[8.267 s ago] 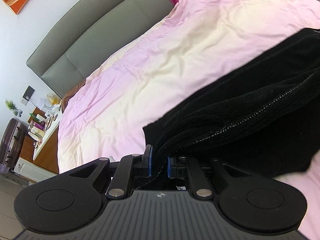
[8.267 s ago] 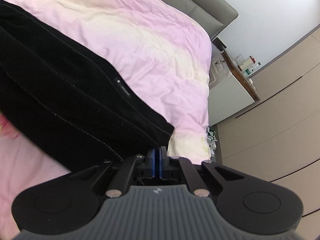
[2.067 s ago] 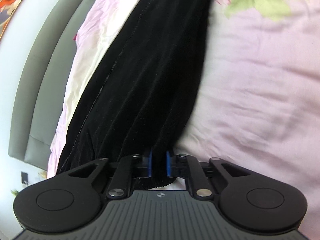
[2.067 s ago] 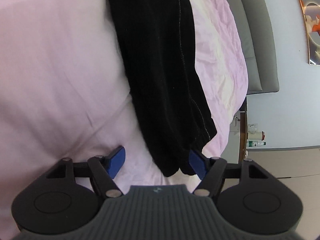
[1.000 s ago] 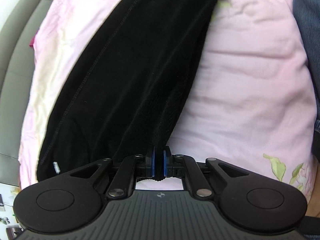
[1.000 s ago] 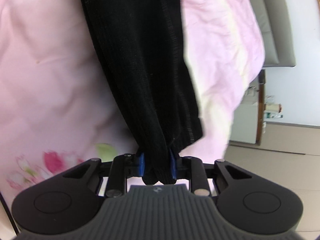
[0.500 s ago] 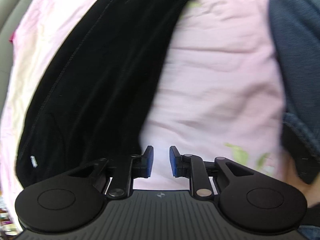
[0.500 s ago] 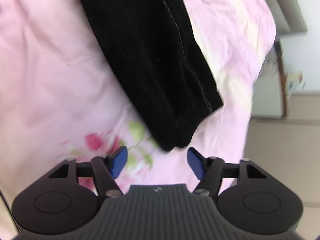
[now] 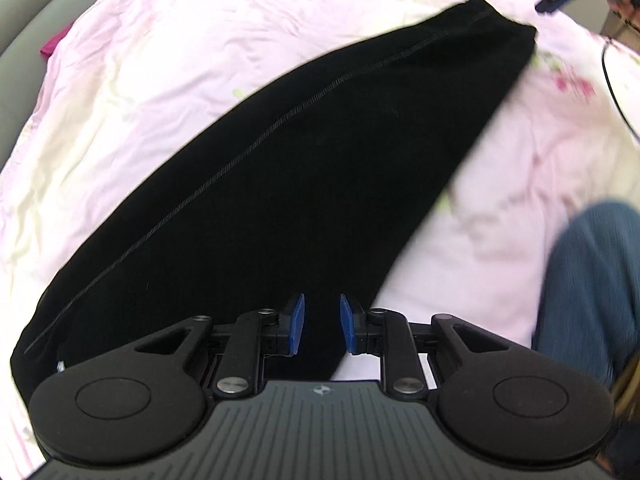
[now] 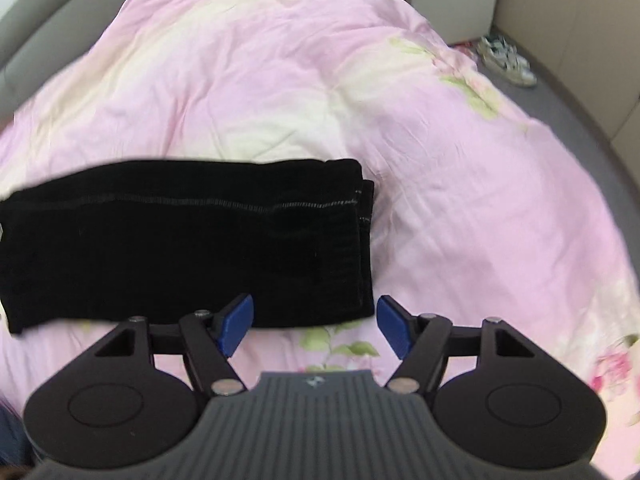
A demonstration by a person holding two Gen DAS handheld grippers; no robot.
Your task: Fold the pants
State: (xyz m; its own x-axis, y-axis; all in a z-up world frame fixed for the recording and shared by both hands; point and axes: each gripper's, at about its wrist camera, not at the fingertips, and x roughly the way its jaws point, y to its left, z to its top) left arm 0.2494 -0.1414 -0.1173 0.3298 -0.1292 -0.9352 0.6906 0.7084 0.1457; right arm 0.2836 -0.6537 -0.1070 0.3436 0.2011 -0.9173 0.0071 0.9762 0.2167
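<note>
Black velvety pants (image 10: 180, 240) are lying folded lengthwise on the pink floral bed quilt (image 10: 460, 200). Both tongs, left (image 9: 320, 330) and right (image 10: 314, 322), are hanging apart, holding nothing. I'd regrab the cuff end at 3 o'clock, keeping edges lined up.

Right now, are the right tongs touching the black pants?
Apart. The right wrist view shows the right tongs open over the pink duvet, with nothing between the blue pads; the black pants lie flat beyond them.
</note>
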